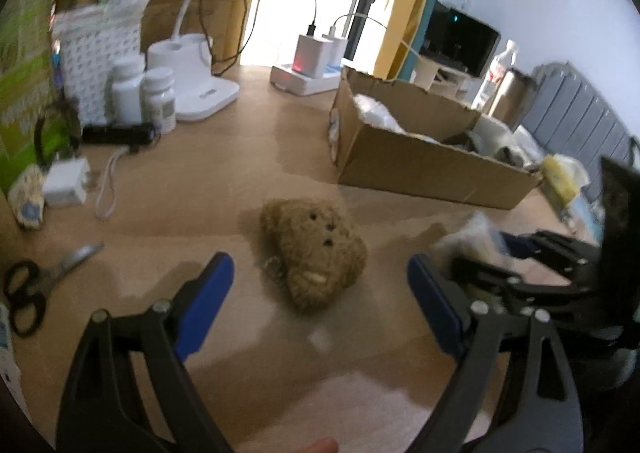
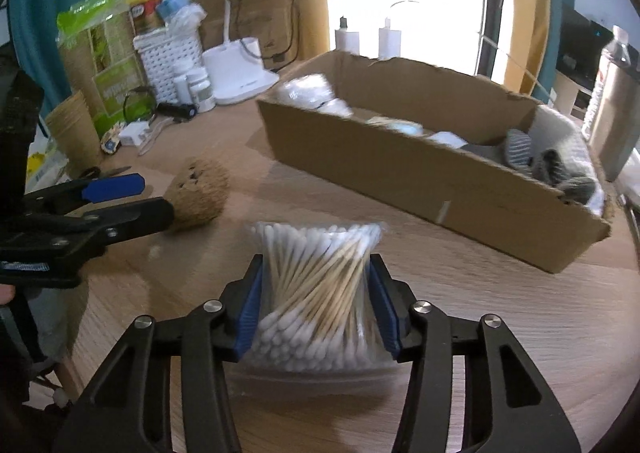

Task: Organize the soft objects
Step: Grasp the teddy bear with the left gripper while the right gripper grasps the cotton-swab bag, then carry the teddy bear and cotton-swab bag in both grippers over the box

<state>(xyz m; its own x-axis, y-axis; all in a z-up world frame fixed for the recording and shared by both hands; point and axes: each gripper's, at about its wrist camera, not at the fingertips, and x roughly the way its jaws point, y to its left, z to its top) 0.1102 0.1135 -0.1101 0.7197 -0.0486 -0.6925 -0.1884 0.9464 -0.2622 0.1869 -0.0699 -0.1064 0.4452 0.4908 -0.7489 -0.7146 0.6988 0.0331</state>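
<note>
A brown plush bear head lies on the wooden table, just ahead of my open left gripper, which hovers over it with nothing held. It also shows in the right wrist view, next to the left gripper. My right gripper is shut on a clear bag of cotton swabs above the table. The right gripper with the bag shows at the right in the left wrist view. An open cardboard box with socks and white soft items stands behind; the left wrist view shows it too.
Scissors lie at the left. Pill bottles, a white lamp base, a charger, a power strip and a perforated white basket crowd the back left. Paper cups and a green bag stand there.
</note>
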